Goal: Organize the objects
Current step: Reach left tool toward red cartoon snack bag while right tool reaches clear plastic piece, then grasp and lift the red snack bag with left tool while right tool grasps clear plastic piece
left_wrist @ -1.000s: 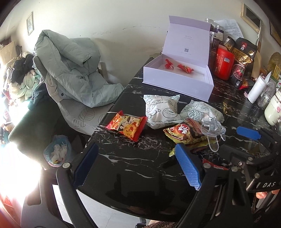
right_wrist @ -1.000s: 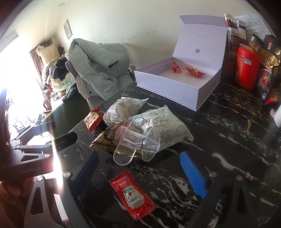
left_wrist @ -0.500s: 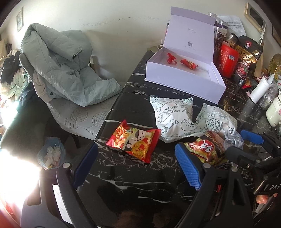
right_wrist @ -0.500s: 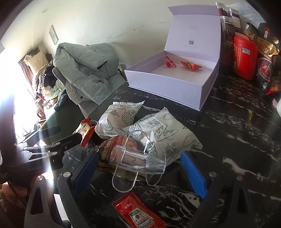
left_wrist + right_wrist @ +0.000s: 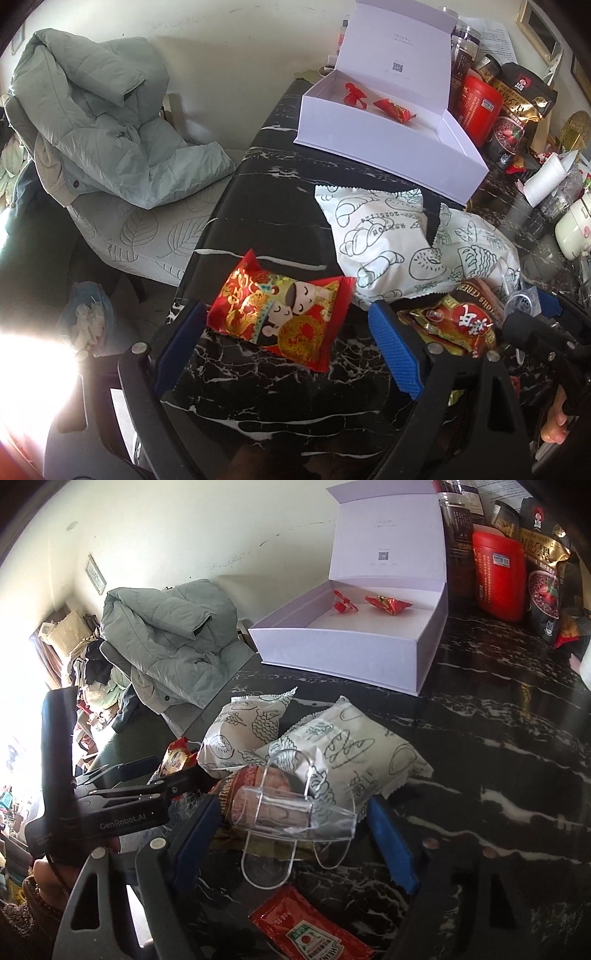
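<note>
On the black marble table (image 5: 280, 206) lies a red and gold snack packet (image 5: 280, 314), between the blue pads of my left gripper (image 5: 288, 350), which is open and not pressing on it. My right gripper (image 5: 293, 840) straddles a clear plastic holder (image 5: 295, 812) that rests on a brown snack packet (image 5: 247, 790). Its jaws are closing, with a small gap still showing at each pad. Two white bread packets (image 5: 354, 749) lie just beyond. A white box (image 5: 340, 653) stands open at the back with two red sweets inside. A ketchup sachet (image 5: 314, 934) lies under the right gripper.
A red canister (image 5: 498, 579), dark food bags (image 5: 517, 107) and jars crowd the table's back right. A chair with a grey-green jacket (image 5: 99, 122) stands past the table's left edge. A plastic bag (image 5: 88, 317) sits on the floor there.
My left gripper has moved forward and down until the red packet lies between its fingers. My right gripper has closed in around the clear holder and its pads have drawn nearer together.
</note>
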A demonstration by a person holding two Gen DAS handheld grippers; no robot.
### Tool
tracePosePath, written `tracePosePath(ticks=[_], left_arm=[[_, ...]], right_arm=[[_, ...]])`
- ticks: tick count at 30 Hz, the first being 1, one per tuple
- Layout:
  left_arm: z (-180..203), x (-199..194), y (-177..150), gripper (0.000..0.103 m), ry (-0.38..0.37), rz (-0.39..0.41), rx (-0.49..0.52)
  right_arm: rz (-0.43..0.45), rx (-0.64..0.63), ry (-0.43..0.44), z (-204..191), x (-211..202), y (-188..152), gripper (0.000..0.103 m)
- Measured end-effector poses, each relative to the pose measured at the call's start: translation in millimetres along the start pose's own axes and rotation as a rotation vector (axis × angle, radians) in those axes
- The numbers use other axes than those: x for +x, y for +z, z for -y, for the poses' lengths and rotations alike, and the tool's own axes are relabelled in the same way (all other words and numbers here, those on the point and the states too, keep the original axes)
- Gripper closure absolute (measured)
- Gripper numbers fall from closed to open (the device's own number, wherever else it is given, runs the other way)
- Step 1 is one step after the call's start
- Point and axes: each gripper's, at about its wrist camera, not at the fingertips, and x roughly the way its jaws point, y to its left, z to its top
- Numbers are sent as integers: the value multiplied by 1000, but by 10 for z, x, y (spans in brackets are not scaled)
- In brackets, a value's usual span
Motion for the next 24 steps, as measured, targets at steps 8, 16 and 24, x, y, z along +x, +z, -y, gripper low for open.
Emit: tracePosePath(ticks=[8,16,24], left_arm=[[15,53,-15,14,-38,2,23],[4,55,10,40,-45,9,16],[37,-56,-69,42,-59,19,15]], right_arm=[[-5,1,-12,-5,6,13,42],[-13,-1,-7,-8,-1,6,42],[-14,-6,0,15,-37,-21,42]])
